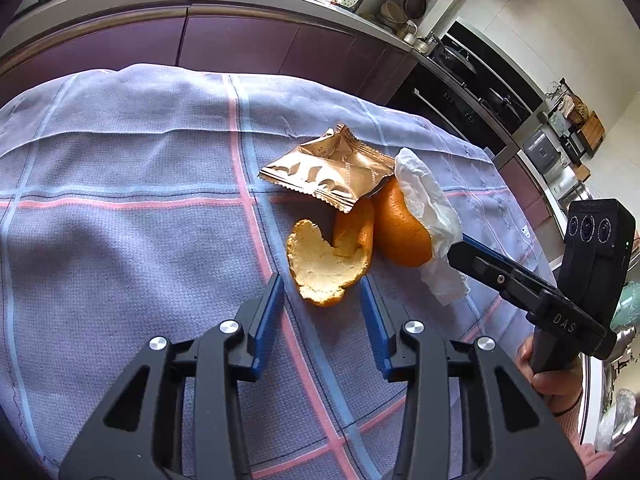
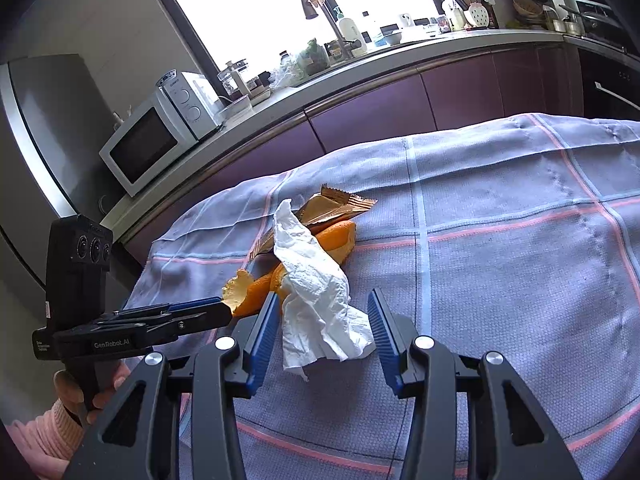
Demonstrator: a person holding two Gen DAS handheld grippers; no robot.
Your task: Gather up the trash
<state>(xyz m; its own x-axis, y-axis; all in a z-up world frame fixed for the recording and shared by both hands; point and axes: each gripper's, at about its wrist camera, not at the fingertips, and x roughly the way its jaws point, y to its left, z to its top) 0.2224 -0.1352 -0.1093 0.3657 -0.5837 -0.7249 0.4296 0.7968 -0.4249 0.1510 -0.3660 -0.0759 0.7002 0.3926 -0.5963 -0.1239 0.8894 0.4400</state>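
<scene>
A small heap of trash lies on the checked tablecloth (image 1: 120, 200): a gold snack wrapper (image 1: 320, 172), curled orange peel (image 1: 320, 260) with a second piece (image 1: 400, 228) behind it, and a crumpled white tissue (image 1: 428, 200). My left gripper (image 1: 320, 284) is open, and the near end of the peel sits between its fingertips without being pressed. My right gripper (image 2: 323, 296) is open and straddles the tissue (image 2: 316, 280), which drapes over the peel (image 2: 336, 240) and wrapper (image 2: 332, 208). Each gripper shows in the other's view: the right gripper (image 1: 456, 248) by the tissue, the left gripper (image 2: 226, 312) at the peel's edge.
Purple cabinets (image 1: 240, 44) and a cluttered counter run behind the table. A white microwave (image 2: 148, 144) stands at the left, a black oven (image 1: 480, 80) at the right. A person's hand (image 1: 548, 376) and pink sleeve (image 2: 36, 436) hold the gripper handles. The table's far edge drops off just behind the heap.
</scene>
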